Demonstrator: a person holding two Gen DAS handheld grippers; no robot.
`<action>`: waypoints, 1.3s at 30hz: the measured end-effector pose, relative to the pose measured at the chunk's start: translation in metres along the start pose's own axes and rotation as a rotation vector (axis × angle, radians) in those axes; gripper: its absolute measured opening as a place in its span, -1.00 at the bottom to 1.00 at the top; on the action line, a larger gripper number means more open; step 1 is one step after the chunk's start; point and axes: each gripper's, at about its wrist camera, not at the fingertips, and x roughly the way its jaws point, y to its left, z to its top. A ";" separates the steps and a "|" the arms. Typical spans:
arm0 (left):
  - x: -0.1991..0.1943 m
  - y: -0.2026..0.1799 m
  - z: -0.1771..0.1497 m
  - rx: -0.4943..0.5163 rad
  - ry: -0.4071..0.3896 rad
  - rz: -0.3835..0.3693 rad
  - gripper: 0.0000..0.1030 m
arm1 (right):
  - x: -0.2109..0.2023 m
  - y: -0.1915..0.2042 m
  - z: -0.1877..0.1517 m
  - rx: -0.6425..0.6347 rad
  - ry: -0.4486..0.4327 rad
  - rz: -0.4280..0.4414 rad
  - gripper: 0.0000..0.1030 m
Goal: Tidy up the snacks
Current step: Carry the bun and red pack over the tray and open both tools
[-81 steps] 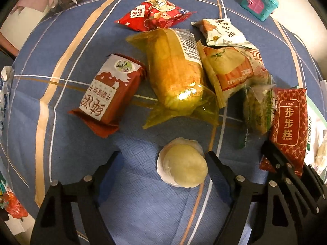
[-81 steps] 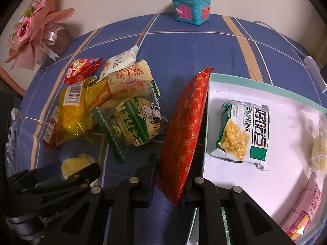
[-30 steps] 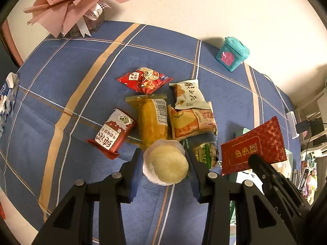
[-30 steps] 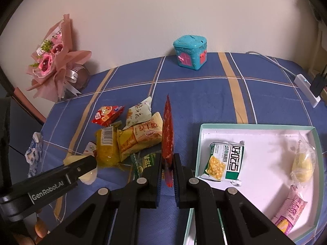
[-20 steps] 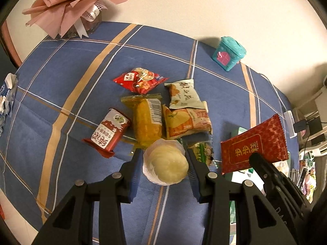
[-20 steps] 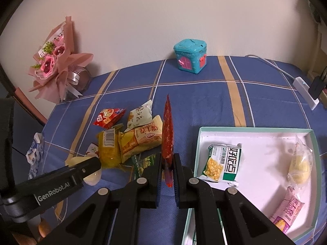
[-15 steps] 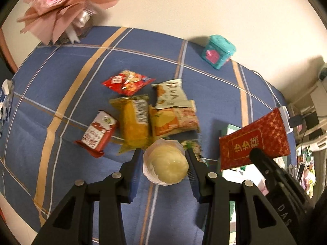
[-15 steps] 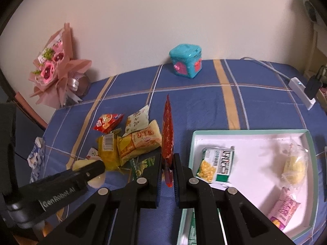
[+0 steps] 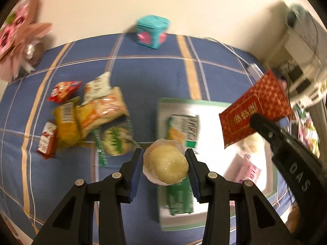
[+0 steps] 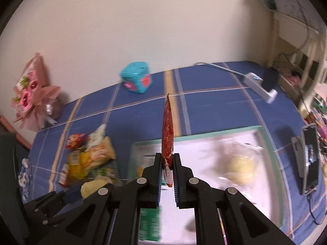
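My left gripper (image 9: 164, 159) is shut on a round pale yellow pastry (image 9: 166, 164) in clear wrap, held above the left edge of the white tray (image 9: 161, 106). My right gripper (image 10: 167, 162) is shut on the lower end of a flat red packet (image 10: 167, 126), which stands edge-on and upright over the tray (image 10: 263, 130). That red packet (image 9: 253, 110) also shows at the right of the left wrist view, gold characters on its face. Several loose snack packets (image 9: 81, 118) lie in a pile left of the tray. Inside the tray lie a green-and-white packet (image 9: 184, 126) and a wrapped yellow pastry (image 10: 241, 167).
A teal toy box (image 9: 152, 31) stands at the table's far edge by the wall. A pink bouquet (image 10: 30, 94) sits at the far left. A white power strip (image 10: 259, 86) and a phone (image 10: 310, 159) lie to the right. The blue plaid cloth (image 9: 153, 77) covers the table.
Both grippers have swung to the right, from over the snack pile to over the tray, each keeping its load. The view is blurred by the motion.
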 end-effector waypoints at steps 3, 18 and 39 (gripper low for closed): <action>0.007 -0.020 -0.005 0.045 0.015 0.002 -0.16 | -0.002 -0.020 0.000 0.021 0.007 -0.029 -0.79; 0.031 -0.050 -0.013 0.093 0.065 0.031 -0.16 | -0.002 -0.055 -0.003 0.028 0.037 -0.066 -0.79; 0.039 -0.041 -0.014 0.064 0.099 0.052 0.03 | 0.017 -0.064 -0.013 0.065 0.152 -0.112 -0.67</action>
